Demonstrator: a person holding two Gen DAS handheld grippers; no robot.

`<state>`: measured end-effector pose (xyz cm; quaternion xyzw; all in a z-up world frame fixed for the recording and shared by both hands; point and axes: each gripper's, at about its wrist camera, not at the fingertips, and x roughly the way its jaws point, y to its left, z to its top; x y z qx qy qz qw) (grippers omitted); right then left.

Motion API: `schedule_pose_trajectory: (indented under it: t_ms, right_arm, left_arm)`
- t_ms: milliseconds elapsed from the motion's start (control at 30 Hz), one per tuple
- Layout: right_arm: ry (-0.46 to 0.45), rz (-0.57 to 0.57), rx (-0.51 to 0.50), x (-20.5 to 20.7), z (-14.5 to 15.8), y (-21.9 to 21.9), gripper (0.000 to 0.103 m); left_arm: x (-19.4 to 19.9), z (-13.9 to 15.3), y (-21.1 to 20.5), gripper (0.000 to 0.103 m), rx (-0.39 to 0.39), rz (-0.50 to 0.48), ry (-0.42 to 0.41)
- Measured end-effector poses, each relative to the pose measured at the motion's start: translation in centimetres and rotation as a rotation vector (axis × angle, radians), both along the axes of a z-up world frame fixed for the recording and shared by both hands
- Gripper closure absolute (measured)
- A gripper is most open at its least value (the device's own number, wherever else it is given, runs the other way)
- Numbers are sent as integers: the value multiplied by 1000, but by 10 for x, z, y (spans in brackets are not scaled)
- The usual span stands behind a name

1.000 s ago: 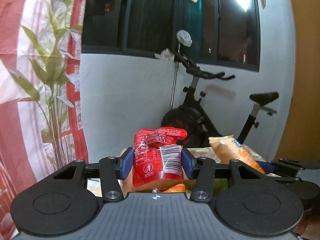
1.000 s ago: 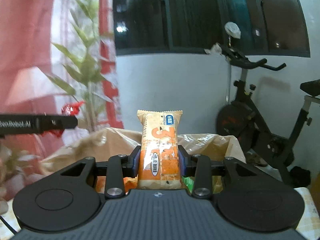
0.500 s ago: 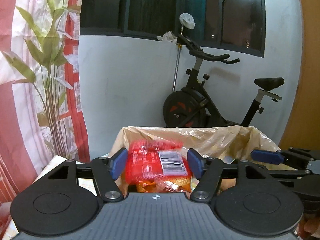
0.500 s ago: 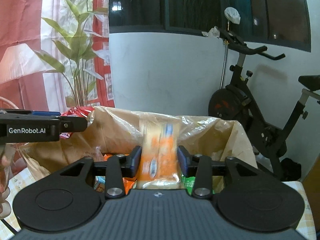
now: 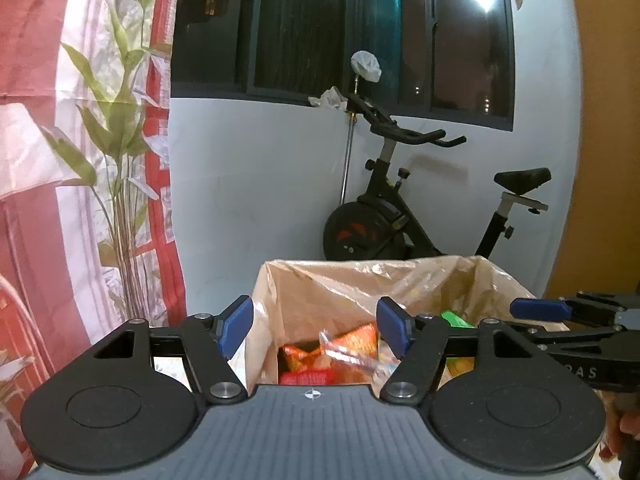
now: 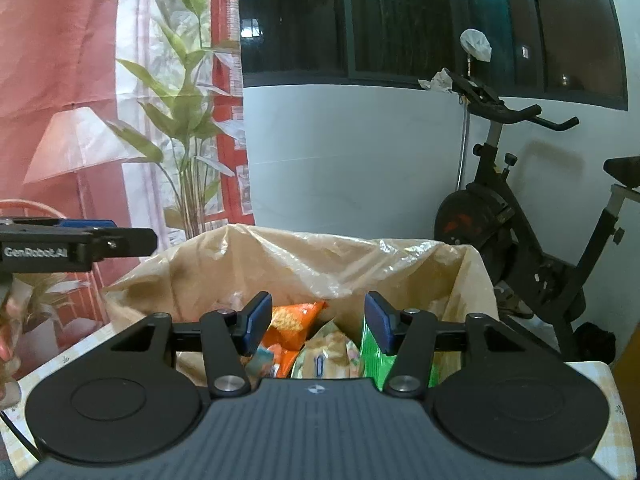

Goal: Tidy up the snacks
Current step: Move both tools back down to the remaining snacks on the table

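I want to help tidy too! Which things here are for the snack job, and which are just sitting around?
For the job:
- lined box
- orange snack bag
- green packet
- left gripper, right gripper, both open and empty

Just around:
- exercise bike
- plant curtain

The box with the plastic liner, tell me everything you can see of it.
The box is brown cardboard, open at the top and lined with a crinkled clear plastic bag folded over its rim. It stands upright on a patterned tablecloth, holding snack packets in orange, green and red.
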<state>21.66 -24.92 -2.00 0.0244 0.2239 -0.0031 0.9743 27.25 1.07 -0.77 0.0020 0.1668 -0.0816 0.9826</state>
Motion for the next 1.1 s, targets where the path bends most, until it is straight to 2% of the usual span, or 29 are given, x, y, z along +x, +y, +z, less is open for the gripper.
schedule_pose_trajectory:
  t_ms: [100,367,533,900,1100]
  right_arm:
    - [-11,3,-22,-16,0,4,48]
    - [-55,35,-36,-65,-12,14,48]
    - [-27,32,-5,-86,-31,13,48]
    - [69,13,32,-104,-85,7,48]
    - [93,22,10,-106,-114,10,48]
  left_arm:
    - [-19,-5,-3,32,11,-23,4]
    - [-64,-30,-11,32,-24,-110,26]
    - [-74,-55,-14,33,-47,-148,60]
    - [-65,-108,-11,33,-28,-92,169]
    - [-61,-138,-5,33,2,-52,248]
